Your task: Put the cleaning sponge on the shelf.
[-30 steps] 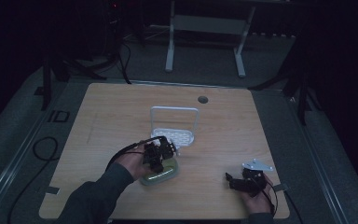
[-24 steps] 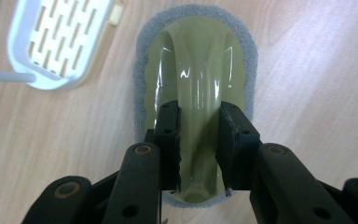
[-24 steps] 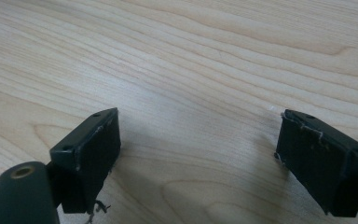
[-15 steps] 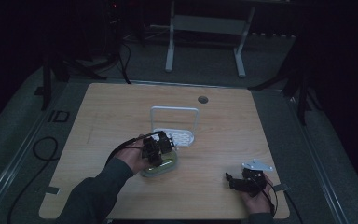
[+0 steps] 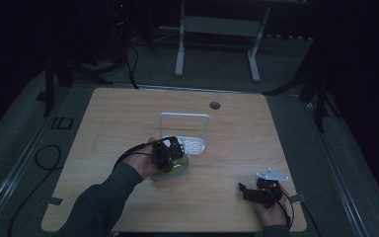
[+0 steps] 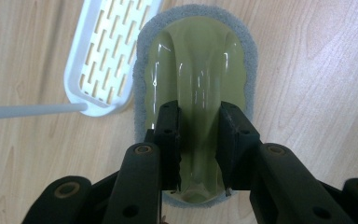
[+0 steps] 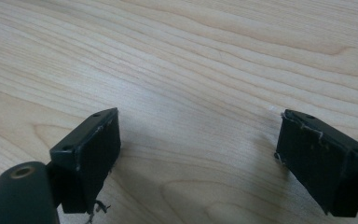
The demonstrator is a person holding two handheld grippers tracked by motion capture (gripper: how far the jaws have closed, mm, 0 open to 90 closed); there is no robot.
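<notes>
On the left, the left gripper (image 6: 200, 154) has its jaws closed on the raised handle ridge of a green scrubber with a grey pad (image 6: 193, 79). The scrubber sits pad-down on the tabletop (image 5: 118, 123), near its middle, just beside a white slotted soap tray (image 6: 112, 51) with a wire hoop. Its long axis runs straight away from the gripper's camera, the rounded far end pointing ahead along the tray's long edge; in the high view it lies roughly across the tabletop's depth, toward the tray.

The handle looks glossy and smooth, and the jaws bite only its near end, so on a lift the scrubber could slip or pivot nose-down. Since the far end lies close to the tray, a swing could also knock or shove that light tray, or catch the hoop.

On the right, the right gripper (image 7: 198, 158) rests low over bare wood with its jaws wide apart and holding nothing, well apart from the scrubber.
</notes>
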